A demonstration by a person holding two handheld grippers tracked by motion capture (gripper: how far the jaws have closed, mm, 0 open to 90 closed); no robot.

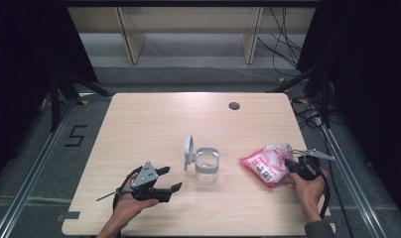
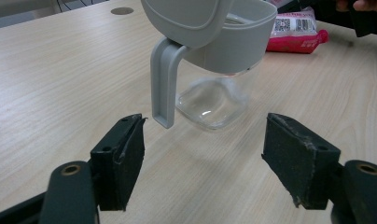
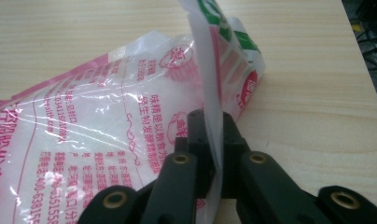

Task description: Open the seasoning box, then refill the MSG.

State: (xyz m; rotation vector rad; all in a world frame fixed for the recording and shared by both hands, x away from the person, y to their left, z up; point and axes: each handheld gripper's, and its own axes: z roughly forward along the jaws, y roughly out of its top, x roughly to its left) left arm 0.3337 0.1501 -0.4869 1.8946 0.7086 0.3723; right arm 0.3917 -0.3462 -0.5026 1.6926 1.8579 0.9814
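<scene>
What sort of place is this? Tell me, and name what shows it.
Probably a lab or recording space, not a home: black curtains flank a lone wooden table, loose cables trail across the floor, and a number 5 is marked beside a floor rail.

A light wooden table (image 1: pixel 154 124) carries a clear container (image 1: pixel 206 166) with a grey hinged lid near its middle. To the right, near the edge, lies a pink-and-white plastic bag (image 1: pixel 266 163). A round grommet hole (image 1: pixel 233 105) sits far right.
</scene>
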